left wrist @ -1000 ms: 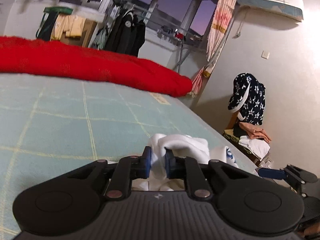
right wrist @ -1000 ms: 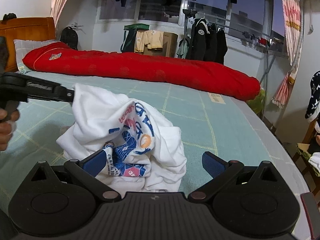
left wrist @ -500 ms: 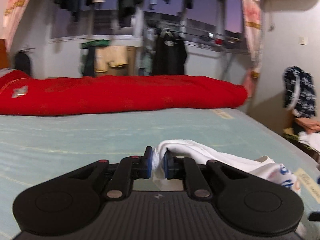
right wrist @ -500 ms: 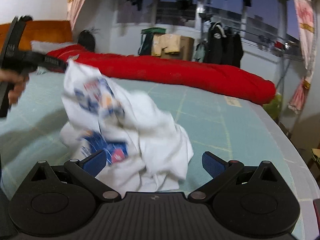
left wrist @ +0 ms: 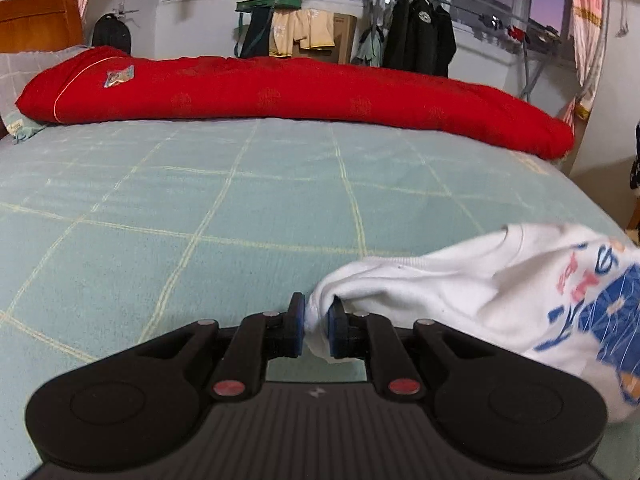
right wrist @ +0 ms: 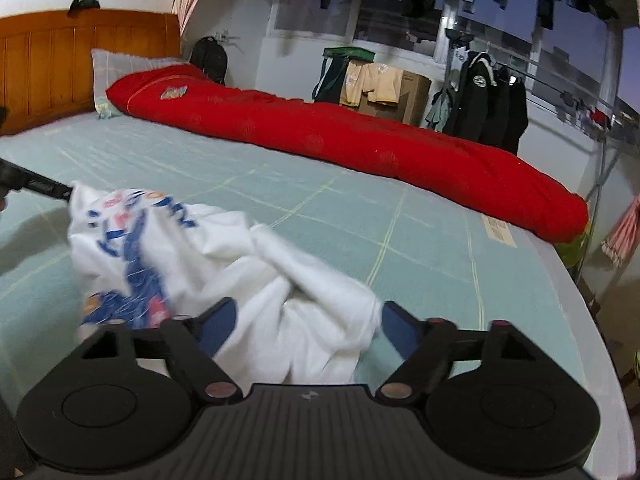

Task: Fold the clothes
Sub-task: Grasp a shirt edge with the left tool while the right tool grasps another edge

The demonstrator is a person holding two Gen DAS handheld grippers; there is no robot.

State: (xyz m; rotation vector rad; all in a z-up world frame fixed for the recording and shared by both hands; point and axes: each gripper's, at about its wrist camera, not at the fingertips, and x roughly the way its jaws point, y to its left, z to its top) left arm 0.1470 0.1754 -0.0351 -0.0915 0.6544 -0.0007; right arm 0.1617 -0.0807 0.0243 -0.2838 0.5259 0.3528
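A crumpled white T-shirt (left wrist: pixel 480 300) with a blue and red print lies on the pale green checked bed sheet (left wrist: pixel 200 220). My left gripper (left wrist: pixel 318 312) is shut on a bunched edge of it, and the cloth trails off to the right. In the right wrist view the shirt (right wrist: pixel 168 248) stretches from the left gripper (right wrist: pixel 36 186) at the far left down to my right gripper (right wrist: pixel 306 320). The right gripper's jaws are closing around a white fold that fills the gap between them; the blue pads (right wrist: pixel 216 328) stand at its sides without squeezing it.
A long red quilt (left wrist: pixel 280 96) lies rolled along the far side of the bed. A wooden headboard (right wrist: pixel 48 68) and a pillow (right wrist: pixel 116 68) are at the left. Dark jackets (right wrist: pixel 492 100) hang by the window. The bed's edge (right wrist: pixel 580 320) drops off at the right.
My left gripper swung left and dragged the shirt's edge with it, spreading the heap out. The right gripper's jaws have narrowed around the near fold.
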